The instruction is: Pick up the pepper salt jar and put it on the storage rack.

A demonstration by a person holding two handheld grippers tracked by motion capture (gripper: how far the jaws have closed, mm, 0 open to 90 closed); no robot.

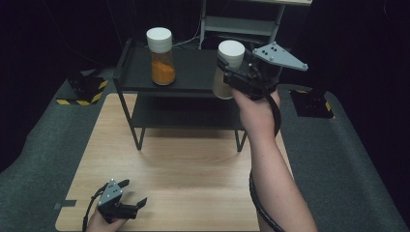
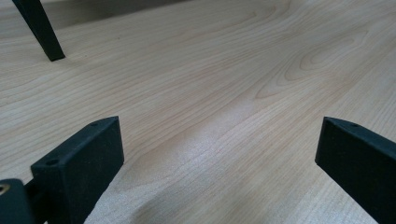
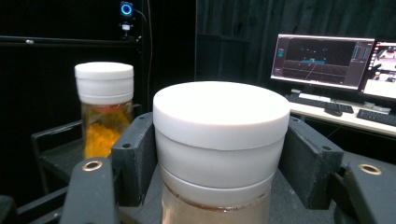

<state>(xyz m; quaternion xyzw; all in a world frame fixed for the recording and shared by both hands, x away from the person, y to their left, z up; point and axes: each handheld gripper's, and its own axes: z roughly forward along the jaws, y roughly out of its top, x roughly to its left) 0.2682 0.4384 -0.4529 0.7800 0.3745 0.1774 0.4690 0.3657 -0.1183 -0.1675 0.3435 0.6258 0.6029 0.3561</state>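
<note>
My right gripper point(image 1: 228, 73) is shut on a white-lidded jar of pale contents point(image 1: 226, 72), held at the right front edge of the black shelf's top tier point(image 1: 193, 72). In the right gripper view the jar point(image 3: 220, 135) sits close up, both jaws pressed on the ribbed band under its lid. A second white-lidded jar with orange contents point(image 1: 161, 57) stands upright on the left of that tier, also seen as the orange jar point(image 3: 104, 107) behind. My left gripper point(image 1: 131, 193) rests low over the wooden table point(image 1: 183, 183) near its front left corner, open and empty, with bare wood point(image 2: 219, 116) between its jaws.
The two-tier black shelf has a lower tier point(image 1: 183, 113) and thin legs point(image 2: 39, 30) on the table. Dark grey padding point(image 1: 348, 154) surrounds the table. Monitors point(image 3: 322, 60) and a keyboard sit on a desk behind the shelf.
</note>
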